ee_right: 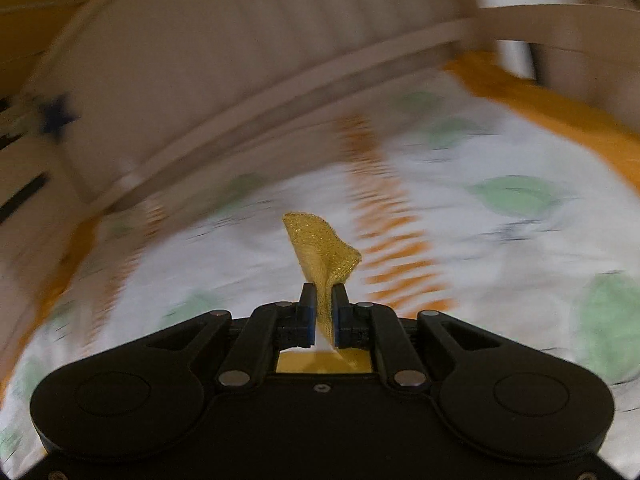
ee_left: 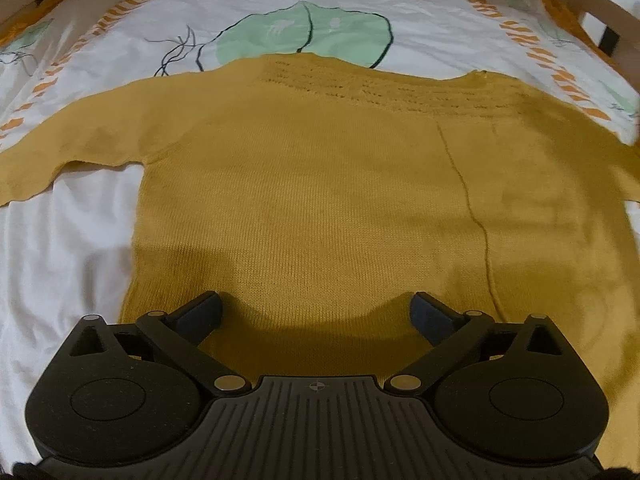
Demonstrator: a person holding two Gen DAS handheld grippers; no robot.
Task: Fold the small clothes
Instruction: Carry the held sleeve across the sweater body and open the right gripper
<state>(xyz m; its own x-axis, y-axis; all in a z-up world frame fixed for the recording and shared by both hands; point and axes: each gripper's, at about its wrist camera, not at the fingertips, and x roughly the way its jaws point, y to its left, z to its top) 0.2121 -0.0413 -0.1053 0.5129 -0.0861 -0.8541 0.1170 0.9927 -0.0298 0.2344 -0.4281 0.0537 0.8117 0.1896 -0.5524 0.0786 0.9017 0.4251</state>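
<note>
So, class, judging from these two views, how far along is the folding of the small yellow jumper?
Done: the yellow jumper lies spread flat on the patterned sheet, left sleeve out. In hand: the right claw is shut on a bit of yellow knit, apparently this jumper's edge; the view is blurred. The left claw is open above the hem. Left: no fold shows yet, so all folding remains.

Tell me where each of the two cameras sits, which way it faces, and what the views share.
Left wrist: on the left gripper, looking forward and down over the mustard knit sweater spread flat on the leaf-print bedsheet; its fingers are spread wide.
Right wrist: on the right gripper, looking across the blurred sheet toward a bed rail; its fingers pinch a fold of mustard fabric.
Shared: the sweater's fabric and the bedsheet; neither gripper appears in the other's view.
</note>
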